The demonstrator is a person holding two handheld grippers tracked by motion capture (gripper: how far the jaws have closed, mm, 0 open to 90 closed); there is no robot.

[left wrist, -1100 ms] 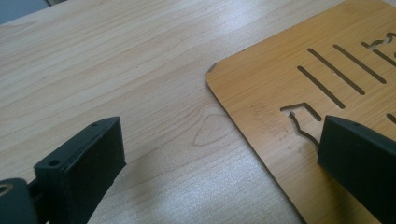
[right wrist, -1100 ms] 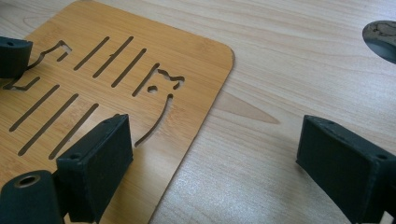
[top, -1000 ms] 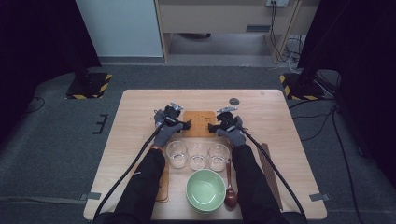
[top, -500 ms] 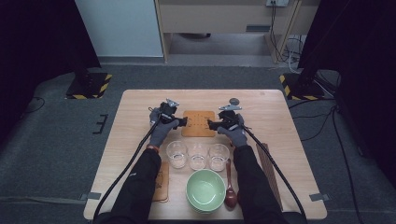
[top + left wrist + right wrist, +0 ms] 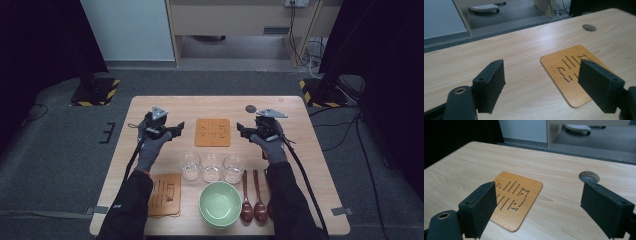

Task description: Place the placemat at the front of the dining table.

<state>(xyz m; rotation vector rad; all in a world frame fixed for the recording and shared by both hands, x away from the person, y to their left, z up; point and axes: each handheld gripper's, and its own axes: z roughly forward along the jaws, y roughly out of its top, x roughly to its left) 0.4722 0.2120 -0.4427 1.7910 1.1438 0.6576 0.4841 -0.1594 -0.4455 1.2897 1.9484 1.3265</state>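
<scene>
A thin wooden coaster (image 5: pixel 212 132) with cut-out slots lies flat in the middle of the table (image 5: pixel 300 165). My left gripper (image 5: pixel 177 127) hovers to its left, pointing at it. Its jaws have just been closing but still stand apart, with nothing between them. In the left gripper view the coaster (image 5: pixel 571 72) lies beyond the gripper (image 5: pixel 541 75), toward the right jaw. My right gripper (image 5: pixel 241 131) hovers to the coaster's right, open and empty. In the right gripper view the coaster (image 5: pixel 516 195) sits past the gripper (image 5: pixel 540 200), nearer the left jaw.
Three clear glasses (image 5: pixel 211 167) stand in a row nearer the person. Behind them are a green bowl (image 5: pixel 220 204), two dark wooden spoons (image 5: pixel 252 207) and a second coaster (image 5: pixel 165 195) at front left. A round cable hole (image 5: pixel 250 108) sits at the back.
Both grippers have drawn away from the middle coaster's edges and risen, the left one leftward and the right one rightward. The coaster stays flat on the table.
</scene>
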